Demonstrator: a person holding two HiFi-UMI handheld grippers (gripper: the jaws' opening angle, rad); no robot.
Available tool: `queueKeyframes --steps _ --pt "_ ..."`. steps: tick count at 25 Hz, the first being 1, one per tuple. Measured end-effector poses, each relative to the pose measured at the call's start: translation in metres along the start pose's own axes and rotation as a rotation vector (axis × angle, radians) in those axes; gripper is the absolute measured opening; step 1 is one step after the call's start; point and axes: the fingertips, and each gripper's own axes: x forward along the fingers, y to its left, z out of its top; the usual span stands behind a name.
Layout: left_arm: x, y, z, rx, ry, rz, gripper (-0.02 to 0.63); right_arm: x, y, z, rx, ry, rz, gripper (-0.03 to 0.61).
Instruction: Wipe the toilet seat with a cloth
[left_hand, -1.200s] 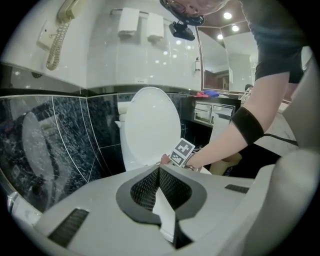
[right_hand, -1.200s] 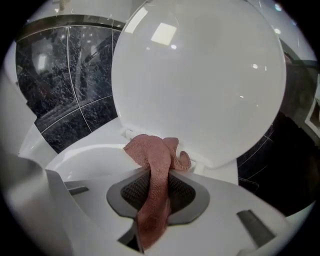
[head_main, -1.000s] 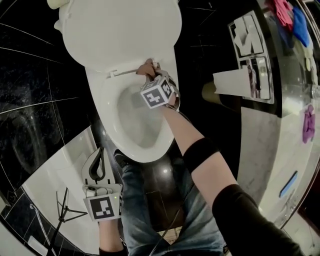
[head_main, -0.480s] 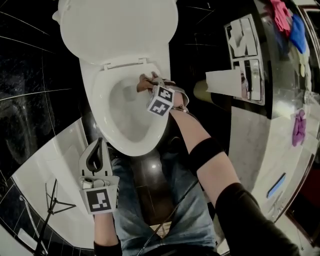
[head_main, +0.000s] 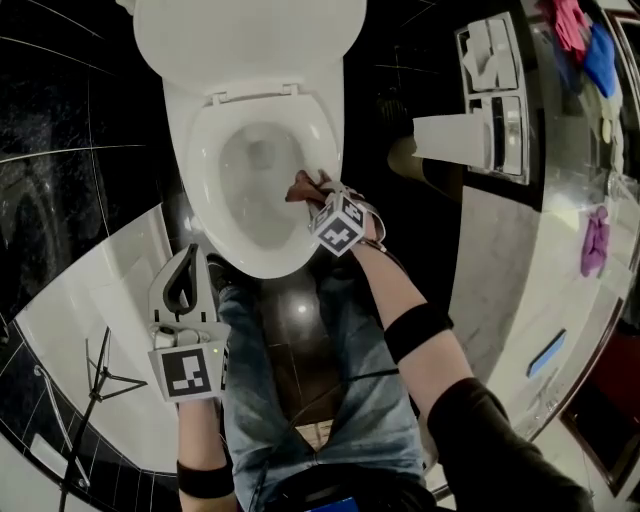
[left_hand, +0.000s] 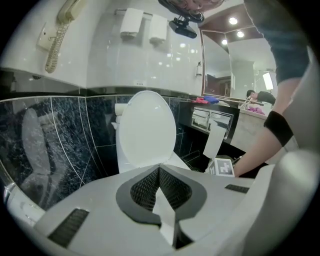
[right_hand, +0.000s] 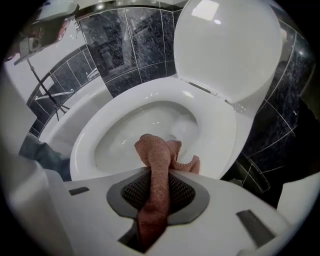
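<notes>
The white toilet seat (head_main: 325, 160) (right_hand: 227, 135) (left_hand: 175, 167) is down around the bowl, with the lid (head_main: 250, 40) (right_hand: 230, 45) (left_hand: 147, 127) raised behind it. My right gripper (head_main: 318, 195) (right_hand: 160, 187) is shut on a pinkish-brown cloth (head_main: 303, 186) (right_hand: 157, 160), which bunches out past the jaws onto the seat's right side near the front. My left gripper (head_main: 187, 280) (left_hand: 160, 192) is shut with nothing between its jaws, held off the front left of the bowl, apart from the seat.
Black tiled walls (head_main: 70, 150) flank the toilet. A paper holder (head_main: 495, 110) with a hanging sheet (head_main: 445, 135) is on the right wall. Coloured cloths (head_main: 585, 45) lie on the counter at far right. The person's legs in jeans (head_main: 320, 380) stand before the bowl.
My right gripper has drawn the cloth from the back right of the seat, near the hinge, forward along the right side to near the front. The left gripper has stayed put.
</notes>
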Motion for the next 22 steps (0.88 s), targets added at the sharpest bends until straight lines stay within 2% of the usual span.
queueKeyframes --steps 5,9,11,16,19,22 --pt "-0.012 0.001 0.005 0.014 -0.008 -0.018 0.000 -0.002 0.069 -0.024 0.104 0.021 0.059 0.107" --pt "-0.024 0.006 0.005 0.027 -0.005 -0.026 0.000 0.001 0.131 -0.020 0.180 0.016 0.111 0.107" --pt "-0.031 0.012 0.005 0.033 -0.004 -0.024 0.000 0.003 0.153 -0.014 0.237 0.014 0.103 0.106" --pt "-0.047 0.038 0.000 0.037 -0.015 -0.003 0.000 0.008 0.183 0.007 0.396 -0.014 0.076 0.103" --pt "-0.056 0.051 -0.003 0.027 -0.017 0.011 0.000 0.009 0.195 0.015 0.424 -0.022 0.075 0.101" --pt "-0.062 0.062 -0.007 0.019 -0.019 0.025 0.000 0.009 0.204 0.020 0.409 -0.021 0.083 0.101"
